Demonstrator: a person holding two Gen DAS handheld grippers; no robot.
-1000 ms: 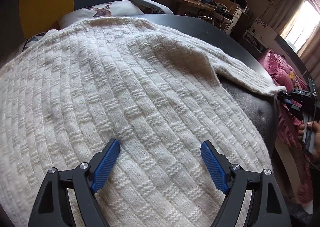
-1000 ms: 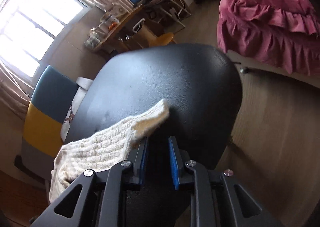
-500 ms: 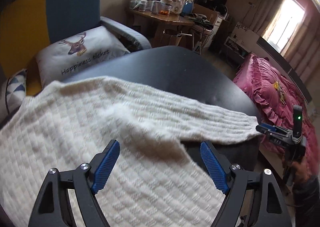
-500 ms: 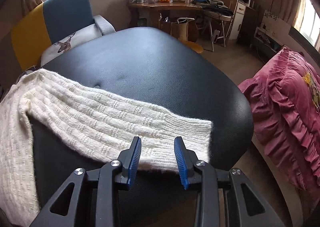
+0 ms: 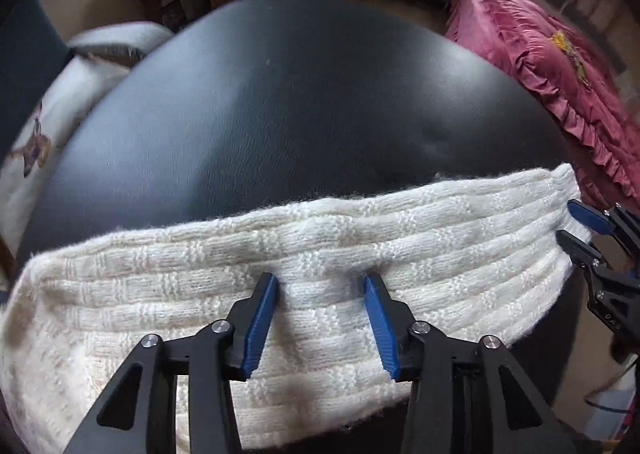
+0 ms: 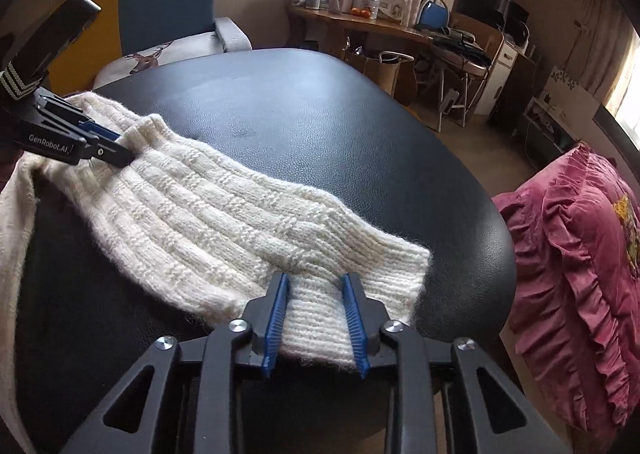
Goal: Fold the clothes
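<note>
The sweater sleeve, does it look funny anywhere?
A little. The sweater sleeve lies slanted across the black table, and its cuff bunches between the right tongs. No holes or spills show.

cream knit sweater (image 6: 224, 221) lies on black table (image 6: 360, 141).

Bare black table (image 6: 320, 125) fills the frame's middle, open for passage beyond the cream sweater sleeve (image 6: 224, 221). An armchair (image 6: 168, 13) (upper left) and pink bed (image 6: 580, 238) at right crowd its edges.
</note>
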